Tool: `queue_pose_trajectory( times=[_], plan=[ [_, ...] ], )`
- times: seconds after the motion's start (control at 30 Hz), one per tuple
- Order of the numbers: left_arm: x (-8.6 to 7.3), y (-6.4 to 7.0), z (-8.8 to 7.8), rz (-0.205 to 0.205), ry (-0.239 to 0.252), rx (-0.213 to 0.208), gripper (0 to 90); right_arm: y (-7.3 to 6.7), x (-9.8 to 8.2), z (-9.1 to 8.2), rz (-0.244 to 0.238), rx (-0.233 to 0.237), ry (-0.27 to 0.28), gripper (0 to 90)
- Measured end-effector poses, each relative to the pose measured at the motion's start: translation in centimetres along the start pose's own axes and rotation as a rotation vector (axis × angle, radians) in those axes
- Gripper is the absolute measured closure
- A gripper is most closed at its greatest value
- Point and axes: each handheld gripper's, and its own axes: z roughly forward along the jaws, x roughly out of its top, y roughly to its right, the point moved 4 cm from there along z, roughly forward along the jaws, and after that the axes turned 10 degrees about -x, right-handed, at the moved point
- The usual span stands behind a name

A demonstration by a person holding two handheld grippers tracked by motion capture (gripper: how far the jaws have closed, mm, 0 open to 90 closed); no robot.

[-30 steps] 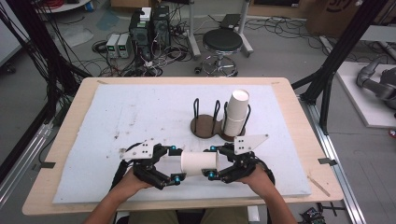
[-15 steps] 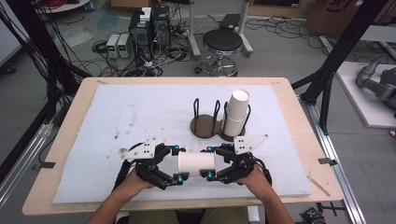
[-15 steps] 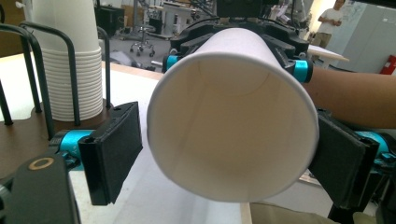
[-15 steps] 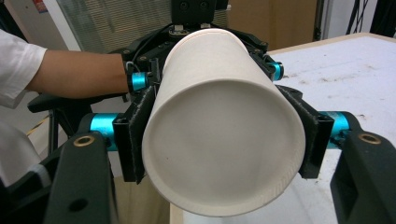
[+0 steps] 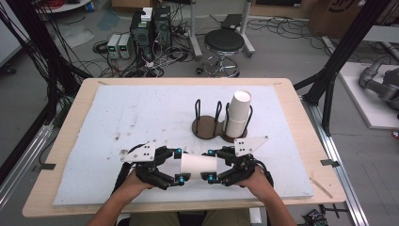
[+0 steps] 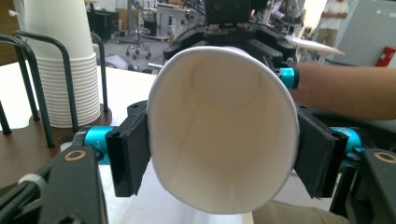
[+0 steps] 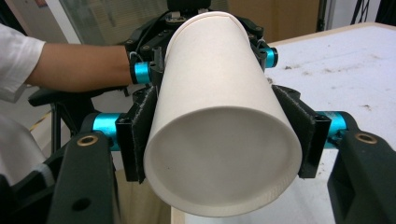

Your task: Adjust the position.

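We are seeing the left claw (image 5: 179, 165) just closing onto the paper cup (image 5: 198, 166), rim squashed, right claw (image 5: 209, 165) clamping its base, cup bottom edge cut off in both gripper views.

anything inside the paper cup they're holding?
Nothing: the left tool's view looks into the paper cup and shows bare white walls and bottom. The stack of cups in the rack hides its own insides.

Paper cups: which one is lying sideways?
The single paper cup held between the left tool and right tool near the table's front edge. The other cups stand stacked upright in the wire holder.
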Motion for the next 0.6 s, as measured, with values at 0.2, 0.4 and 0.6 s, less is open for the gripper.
queue_pose_trajectory(
  times=[0.2,0.4,0.6],
  plan=[
    [0.3,0.1,-0.1,0.005,-0.012,-0.002,33.0,-0.1,0.3,-0.1,-0.009,-0.017,-0.02,35.9],
    [0.7,0.1,-0.3,0.001,-0.036,0.019,33.8,-0.4,0.8,-0.1,0.0,-0.053,-0.044,22.1],
    [1.7,-0.1,-0.7,0.026,-0.133,0.053,33.8,-0.5,1.9,-0.5,-0.049,-0.129,-0.077,20.0]
  ],
)
